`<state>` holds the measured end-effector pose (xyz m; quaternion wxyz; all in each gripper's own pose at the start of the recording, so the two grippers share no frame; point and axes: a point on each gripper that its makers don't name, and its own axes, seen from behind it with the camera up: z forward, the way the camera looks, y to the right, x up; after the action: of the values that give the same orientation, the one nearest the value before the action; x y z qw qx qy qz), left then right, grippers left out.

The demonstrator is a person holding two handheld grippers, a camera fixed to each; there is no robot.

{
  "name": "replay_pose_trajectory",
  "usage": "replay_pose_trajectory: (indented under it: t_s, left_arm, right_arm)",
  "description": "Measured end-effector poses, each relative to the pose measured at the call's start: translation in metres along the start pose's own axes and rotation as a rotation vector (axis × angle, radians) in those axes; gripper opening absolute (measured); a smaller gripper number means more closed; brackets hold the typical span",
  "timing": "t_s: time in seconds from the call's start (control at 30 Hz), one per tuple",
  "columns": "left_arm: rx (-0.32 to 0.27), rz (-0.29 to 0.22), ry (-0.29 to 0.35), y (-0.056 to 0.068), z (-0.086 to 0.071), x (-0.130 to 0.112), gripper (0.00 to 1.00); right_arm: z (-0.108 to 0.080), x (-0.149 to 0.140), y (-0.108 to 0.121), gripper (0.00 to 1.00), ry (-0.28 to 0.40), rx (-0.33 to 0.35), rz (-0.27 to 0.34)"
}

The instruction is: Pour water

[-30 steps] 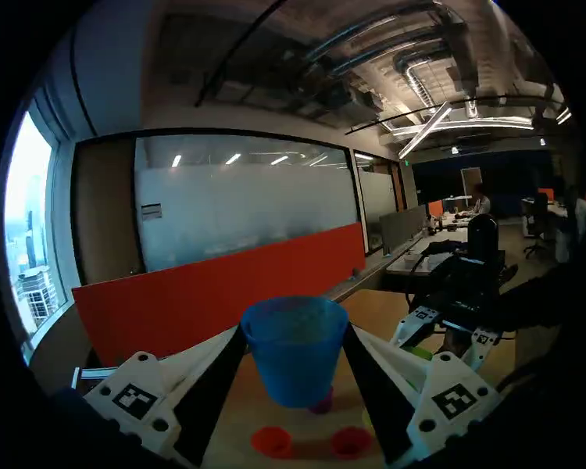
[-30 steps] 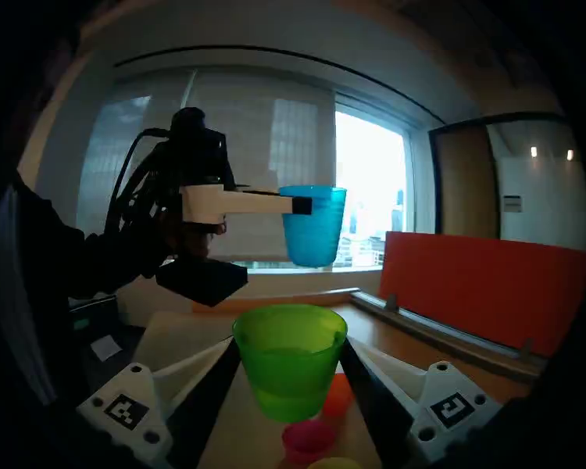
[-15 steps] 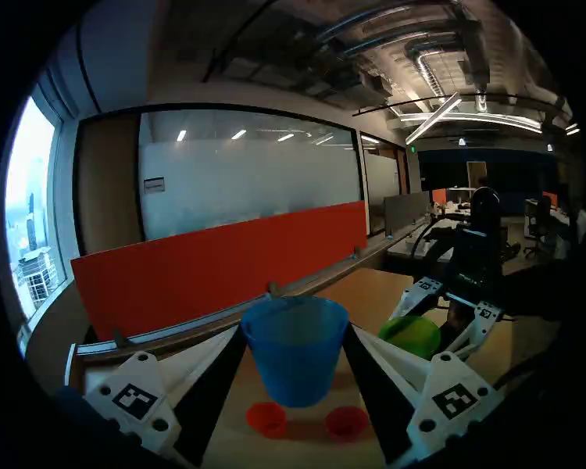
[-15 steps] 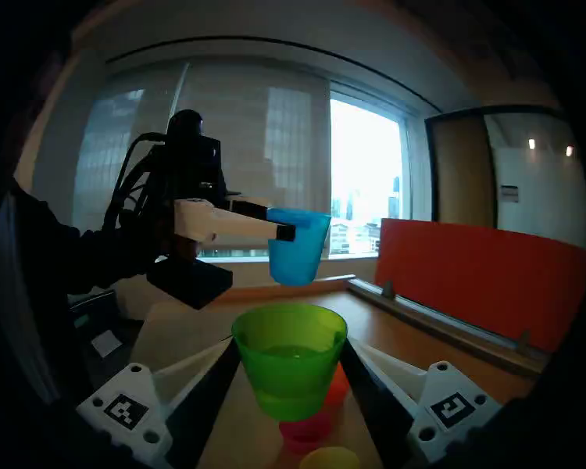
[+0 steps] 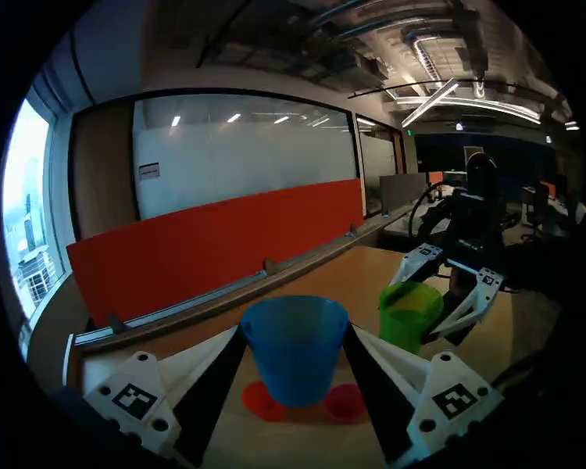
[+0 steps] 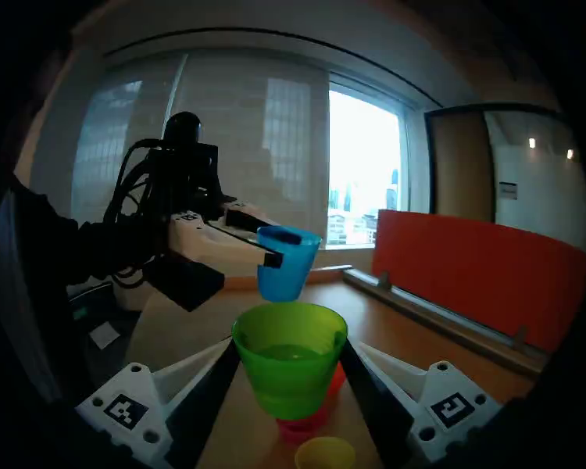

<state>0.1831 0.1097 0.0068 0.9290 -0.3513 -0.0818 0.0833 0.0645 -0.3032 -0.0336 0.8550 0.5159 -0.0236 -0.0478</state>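
We judge the step in hand to be lining up the two cups for the pour. The left gripper (image 5: 294, 334) has its fingers closed part-way onto the blue cup (image 5: 294, 356), one on each side of it; the right gripper (image 6: 290, 348) grips the green cup (image 6: 290, 375) the same way.

To do this well, we want the green rim brought just above the blue mouth and the blue cup held level — in the right gripper view it leans a little. The tilt should be slow, so nothing spills onto the table (image 6: 426, 332).

The water (image 6: 289, 353) shows as a darker level inside the translucent green cup, below the rim. Both cups hang above the table, near each other but apart, with small red cups (image 5: 263, 400) on the wood beneath.
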Motion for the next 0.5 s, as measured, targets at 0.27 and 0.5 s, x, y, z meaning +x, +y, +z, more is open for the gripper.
replay_pose_trajectory:
  t_s: [0.27,0.5]
  left_arm:
    - [-0.017,0.02,-0.033,0.008,0.004,-0.015,0.87]
    - [-0.036,0.042,-0.063,0.016,0.007,-0.031,0.87]
  right_arm:
    - [-0.003,-0.013,0.002,0.9,-0.033,-0.002,0.0]
    - [-0.009,-0.026,0.001,0.91,-0.071,-0.002,-0.006]
